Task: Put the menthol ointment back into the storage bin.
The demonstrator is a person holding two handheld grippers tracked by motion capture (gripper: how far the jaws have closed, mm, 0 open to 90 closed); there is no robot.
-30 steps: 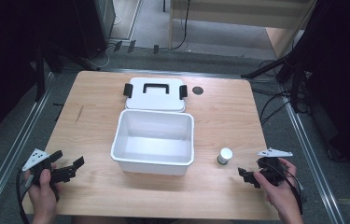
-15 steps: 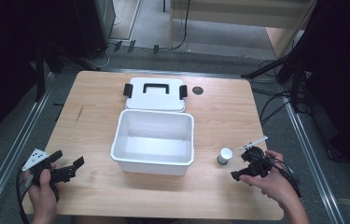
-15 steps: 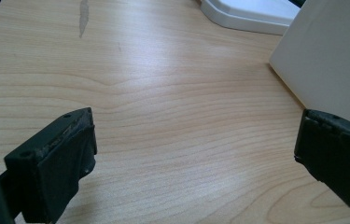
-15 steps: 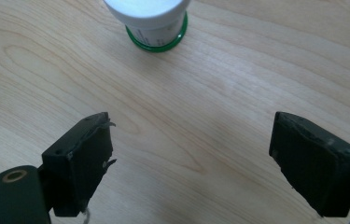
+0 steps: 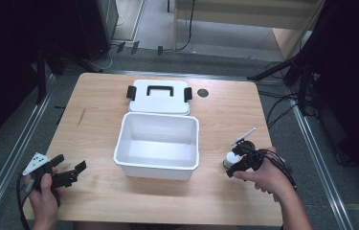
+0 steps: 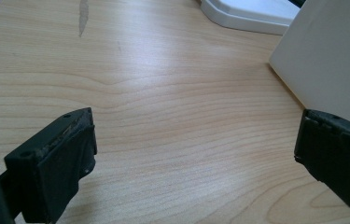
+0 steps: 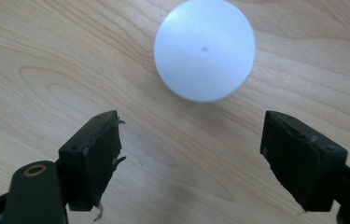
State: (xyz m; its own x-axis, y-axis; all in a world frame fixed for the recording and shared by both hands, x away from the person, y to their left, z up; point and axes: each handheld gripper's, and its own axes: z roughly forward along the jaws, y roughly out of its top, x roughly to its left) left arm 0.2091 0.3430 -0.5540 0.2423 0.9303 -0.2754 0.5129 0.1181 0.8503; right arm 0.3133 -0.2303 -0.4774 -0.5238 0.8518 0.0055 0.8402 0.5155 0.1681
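A small jar with a white round cap [image 5: 230, 158] [image 7: 204, 49] stands on the wooden table [image 5: 95, 120], to the right of an open white box [image 5: 158, 165]. The box's lid [image 5: 159, 96], with its black handle and clips, lies flat behind it. My right gripper [image 5: 235, 162] [image 7: 191, 123] hovers over the jar, pointing down at it. Its jaws have just been closing but stand apart. Nothing is between them, and the cap lies just beyond the tips. My left gripper [image 5: 71, 163] [image 6: 193, 123] rests open and empty at the front left, near the box's wall [image 6: 331, 60].
A dark round spot [image 5: 203, 92] marks the table's far right, beside the lid. Metal rails run along both sides of the table, and cables lie on the floor to the right. Bare wood stretches left of the box.
My right gripper has moved left to the jar and tipped down over it, with its jaws somewhat narrower. The left gripper has stayed put.
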